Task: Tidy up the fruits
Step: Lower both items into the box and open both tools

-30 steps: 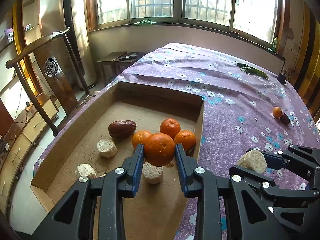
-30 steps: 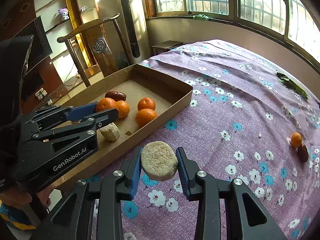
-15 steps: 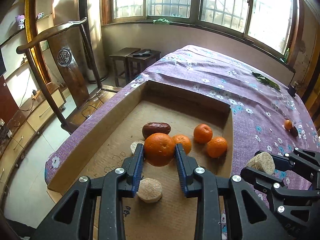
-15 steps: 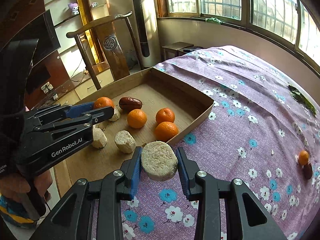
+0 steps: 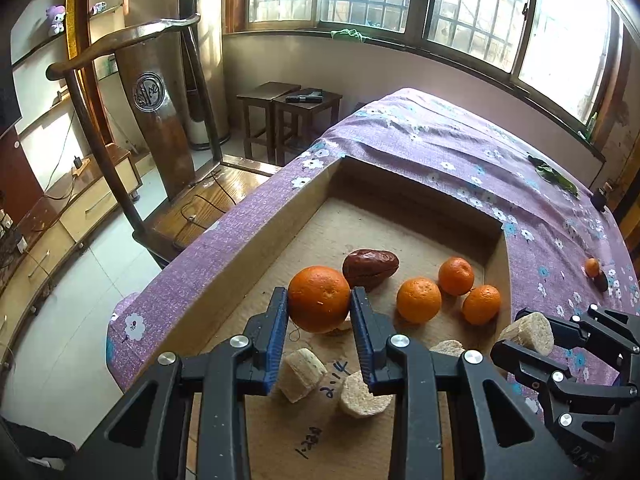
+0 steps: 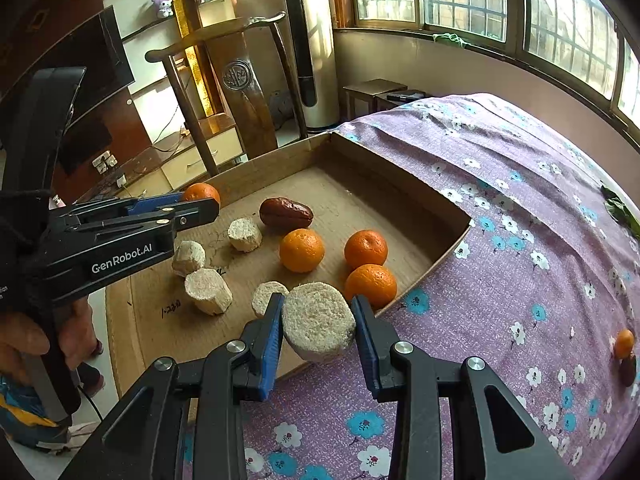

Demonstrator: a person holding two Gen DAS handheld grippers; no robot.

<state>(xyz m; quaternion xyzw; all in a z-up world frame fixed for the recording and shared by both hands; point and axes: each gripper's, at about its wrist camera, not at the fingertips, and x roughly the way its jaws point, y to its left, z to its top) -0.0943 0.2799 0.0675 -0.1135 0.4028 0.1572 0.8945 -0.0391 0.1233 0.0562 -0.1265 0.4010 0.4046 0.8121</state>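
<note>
The cardboard tray (image 5: 256, 240) lies at the corner of a bed under a purple flowered cover (image 6: 500, 260), its left wall running just inside the bed's edge, beyond which a wooden chair (image 5: 160, 128) stands on the floor. The left gripper (image 5: 319, 300) grips an orange (image 5: 319, 298) between its blue pads, held above the tray's middle, just in front of a brown date (image 5: 371, 265). Right of that date, three oranges (image 5: 419, 300) cluster against the tray's right wall. The far half of the tray floor is bare cardboard.

The right gripper (image 6: 318, 320) clamps a pale round cake (image 6: 318, 322) over the tray's near right edge, where the wall meets the cover. Inside the tray, four more pale pieces (image 6: 208, 290) lie in its near left part, one partly behind the right gripper's left finger.

Well right of the tray, a small orange (image 6: 624, 343) touches a dark fruit (image 6: 628, 370) on the cover; that fruit is too small and dark to identify. The tray's near wall is hidden behind the gripper bodies, and writing on its floor is unreadable. A hand (image 6: 28, 344) holds the left gripper's handle, cut off at the frame edge.
</note>
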